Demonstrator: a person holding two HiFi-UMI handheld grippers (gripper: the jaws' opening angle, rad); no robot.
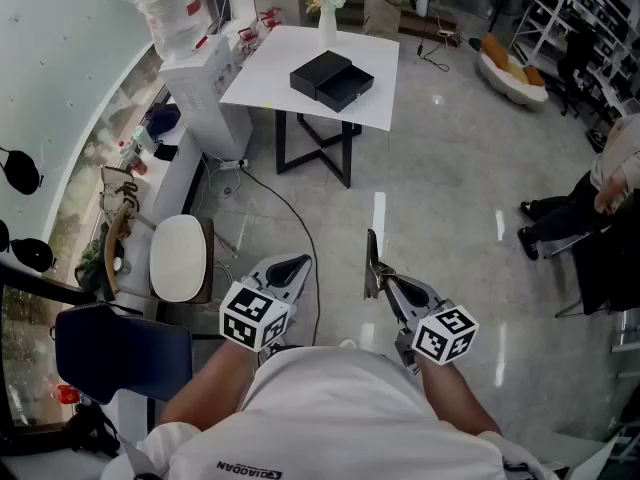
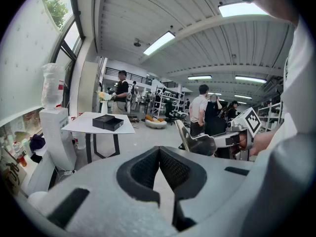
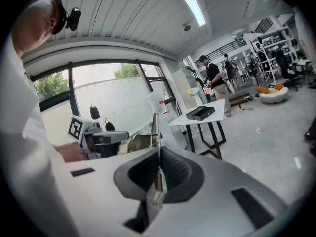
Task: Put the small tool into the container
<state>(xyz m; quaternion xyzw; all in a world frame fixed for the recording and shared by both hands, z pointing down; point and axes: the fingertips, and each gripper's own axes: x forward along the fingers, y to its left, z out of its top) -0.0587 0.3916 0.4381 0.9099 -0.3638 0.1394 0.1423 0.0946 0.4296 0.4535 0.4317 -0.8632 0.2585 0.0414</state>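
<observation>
The container is a black box (image 1: 331, 79) with its drawer pulled out, on a white table (image 1: 375, 78) well ahead of me; it also shows in the left gripper view (image 2: 107, 123) and the right gripper view (image 3: 200, 113). My right gripper (image 1: 384, 279) is shut on the small tool (image 1: 371, 260), a thin flat metal strip that sticks up past the jaws (image 3: 155, 130). My left gripper (image 1: 292, 266) is shut with nothing in it, its pads meeting at the tip (image 2: 159, 150). Both grippers hang close to my chest above the floor, far from the table.
A white-seated stool (image 1: 178, 258) and a dark blue chair (image 1: 120, 353) stand at my left. A black cable (image 1: 297, 223) runs across the grey floor toward the table. A flower vase (image 1: 326, 13) stands at the table's far edge. A seated person (image 1: 590, 203) is at the right.
</observation>
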